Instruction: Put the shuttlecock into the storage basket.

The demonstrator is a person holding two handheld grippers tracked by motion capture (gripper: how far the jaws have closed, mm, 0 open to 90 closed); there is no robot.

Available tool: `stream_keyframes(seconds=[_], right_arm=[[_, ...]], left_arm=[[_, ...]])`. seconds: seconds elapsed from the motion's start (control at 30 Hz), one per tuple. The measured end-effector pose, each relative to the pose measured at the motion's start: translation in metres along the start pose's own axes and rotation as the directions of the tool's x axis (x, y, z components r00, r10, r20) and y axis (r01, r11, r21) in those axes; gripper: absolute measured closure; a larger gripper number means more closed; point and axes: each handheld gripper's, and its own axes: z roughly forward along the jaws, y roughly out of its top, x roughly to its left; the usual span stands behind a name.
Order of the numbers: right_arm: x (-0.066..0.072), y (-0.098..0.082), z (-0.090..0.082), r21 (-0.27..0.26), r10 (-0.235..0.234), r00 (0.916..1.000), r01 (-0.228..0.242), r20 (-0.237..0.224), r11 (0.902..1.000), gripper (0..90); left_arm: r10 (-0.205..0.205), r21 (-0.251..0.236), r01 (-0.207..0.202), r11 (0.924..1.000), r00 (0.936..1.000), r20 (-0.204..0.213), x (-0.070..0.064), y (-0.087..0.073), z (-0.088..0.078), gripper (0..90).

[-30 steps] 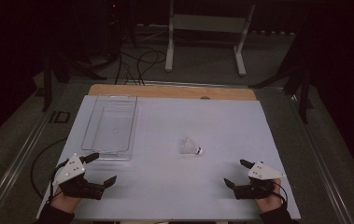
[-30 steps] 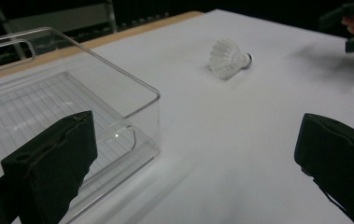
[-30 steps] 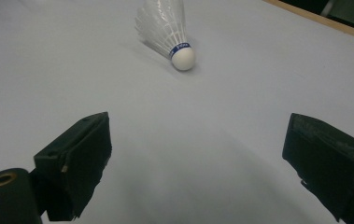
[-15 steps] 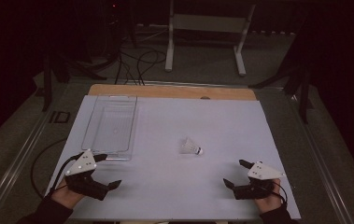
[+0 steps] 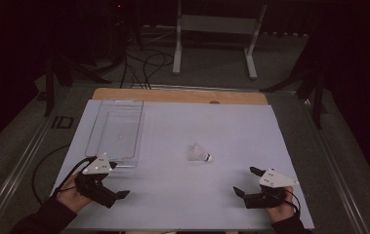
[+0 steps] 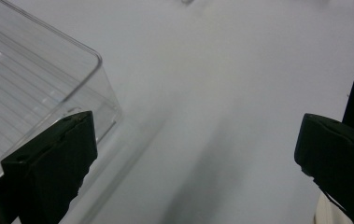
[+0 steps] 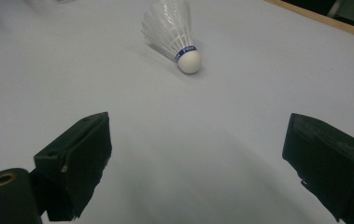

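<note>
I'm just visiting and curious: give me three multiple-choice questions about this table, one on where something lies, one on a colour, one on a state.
1. Where does the white feathered shuttlecock lie?
A. Inside the clear plastic rectangular bin
B. On the bare white table, right of the bin
C. Between the right gripper's jaws

2. What colour is the band above the shuttlecock's cork tip?
A. Blue
B. Red
C. Green

3. How do the right gripper jaws stand?
A. Shut on the shuttlecock
C. Shut on nothing
B. Wide open

Answers: 1 B, the high view shows it apart from the clear plastic rectangular bin; 2 A, the right gripper view shows a blue band; 3 B, table shows between the jaws.
</note>
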Motion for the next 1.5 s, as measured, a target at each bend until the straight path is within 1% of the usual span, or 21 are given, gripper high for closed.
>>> stream_keyframes(seconds=[0.2, 0.23, 0.37, 0.43, 0.47, 0.6, 0.67, 0.7, 0.77, 0.83, 0.97, 1.0, 1.07, 1.17, 1.2, 1.27, 1.3, 1.37, 1.4, 1.47, 1.5], right_arm=[[0.0, 0.0, 0.0, 0.002, 0.0, 1.0, 0.0, -0.001, 1.0, 8.0], [0.0, 0.0, 0.0, 0.002, 0.002, 1.0, -0.002, -0.003, 1.0, 8.0], [0.0, 0.0, 0.0, 0.003, -0.001, 1.0, 0.001, -0.002, 1.0, 8.0], [0.0, 0.0, 0.0, 0.003, 0.0, 1.0, 0.0, -0.002, 1.0, 8.0], [0.0, 0.0, 0.0, 0.004, 0.001, 1.0, -0.001, -0.003, 1.0, 8.0], [0.0, 0.0, 0.001, 0.004, 0.001, 1.0, -0.001, -0.006, 1.0, 8.0], [0.0, 0.0, 0.0, 0.005, 0.001, 1.0, -0.001, -0.006, 1.0, 8.0], [0.0, 0.0, 0.0, 0.005, 0.002, 1.0, -0.002, -0.007, 1.0, 8.0], [0.0, 0.0, 0.0, 0.004, 0.001, 1.0, -0.001, -0.007, 1.0, 8.0], [0.0, 0.0, 0.001, 0.005, 0.002, 1.0, -0.002, -0.008, 1.0, 8.0], [0.0, 0.0, 0.001, 0.006, 0.003, 0.9999, -0.003, -0.011, 1.0, 8.0], [0.0, 0.0, 0.001, 0.005, 0.003, 0.9999, -0.003, -0.011, 1.0, 8.0], [0.0, 0.0, 0.001, 0.005, 0.003, 0.9999, -0.003, -0.012, 1.0, 8.0], [0.0, 0.0, 0.0, 0.005, 0.003, 0.9999, -0.003, -0.012, 1.0, 8.0], [0.0, 0.0, 0.0, 0.005, 0.002, 0.9999, -0.002, -0.012, 1.0, 8.0], [0.0, 0.0, 0.0, 0.005, 0.003, 0.9999, -0.002, -0.011, 1.0, 8.0], [0.0, 0.0, 0.0, 0.005, 0.004, 0.9999, -0.004, -0.013, 1.0, 8.0], [0.0, 0.0, 0.001, 0.005, 0.004, 0.9999, -0.004, -0.013, 1.0, 8.0], [0.0, 0.0, 0.001, 0.005, 0.002, 0.9999, -0.002, -0.012, 1.0, 8.0], [0.0, 0.0, 0.001, 0.005, 0.003, 0.9999, -0.003, -0.013, 1.0, 8.0], [0.0, 0.0, 0.001, 0.005, 0.004, 0.9999, -0.004, -0.013, 1.0, 8.0]], left_arm=[[0.007, 0.064, -0.009, 0.9979, 0.9998, 0.016, 0.001, 0.006, 0.003, 0.0], [0.015, 0.078, -0.017, 0.9968, 0.9996, 0.023, 0.001, 0.008, 0.003, 0.0], [0.024, 0.122, -0.028, 0.9922, 0.9991, 0.033, 0.001, 0.013, 0.006, 0.0], [0.029, 0.151, -0.035, 0.9879, 0.9987, 0.042, 0.001, 0.016, 0.008, 0.1], [0.024, 0.161, -0.031, 0.9864, 0.9987, 0.046, 0.001, 0.017, 0.01, 0.1], [0.027, 0.215, -0.04, 0.9759, 0.9974, 0.066, 0.001, 0.024, 0.015, 0.0], [0.03, 0.23, -0.045, 0.972, 0.9972, 0.068, 0.002, 0.026, 0.017, 0.1], [0.028, 0.237, -0.044, 0.9706, 0.9969, 0.073, 0.002, 0.028, 0.018, 0.0], [0.025, 0.239, -0.041, 0.9702, 0.9974, 0.067, 0.002, 0.031, 0.02, 0.1], [0.023, 0.253, -0.041, 0.9667, 0.9971, 0.073, 0.002, 0.035, 0.021, 0.1], [0.021, 0.288, -0.046, 0.9565, 0.9958, 0.09, 0.003, 0.043, 0.023, 0.0], [0.027, 0.292, -0.051, 0.9552, 0.9958, 0.087, 0.002, 0.045, 0.024, 0.0], [0.026, 0.301, -0.057, 0.9518, 0.994, 0.107, 0.002, 0.048, 0.026, 0.1], [0.025, 0.304, -0.061, 0.9507, 0.9923, 0.121, 0.0, 0.052, 0.029, 0.1], [0.031, 0.307, -0.069, 0.9491, 0.9915, 0.127, 0.0, 0.054, 0.03, 0.1], [0.037, 0.308, -0.075, 0.9483, 0.9912, 0.127, 0.0, 0.055, 0.031, 0.1], [0.038, 0.318, -0.08, 0.9446, 0.9901, 0.135, 0.0, 0.057, 0.033, 0.1], [0.034, 0.33, -0.079, 0.9406, 0.9894, 0.141, -0.001, 0.061, 0.035, 0.1], [0.041, 0.335, -0.087, 0.9381, 0.9892, 0.141, -0.001, 0.063, 0.036, 0.1], [0.045, 0.342, -0.097, 0.9348, 0.9869, 0.155, -0.001, 0.066, 0.037, 0.1], [0.051, 0.343, -0.101, 0.9338, 0.9869, 0.153, -0.001, 0.067, 0.038, 0.1]])
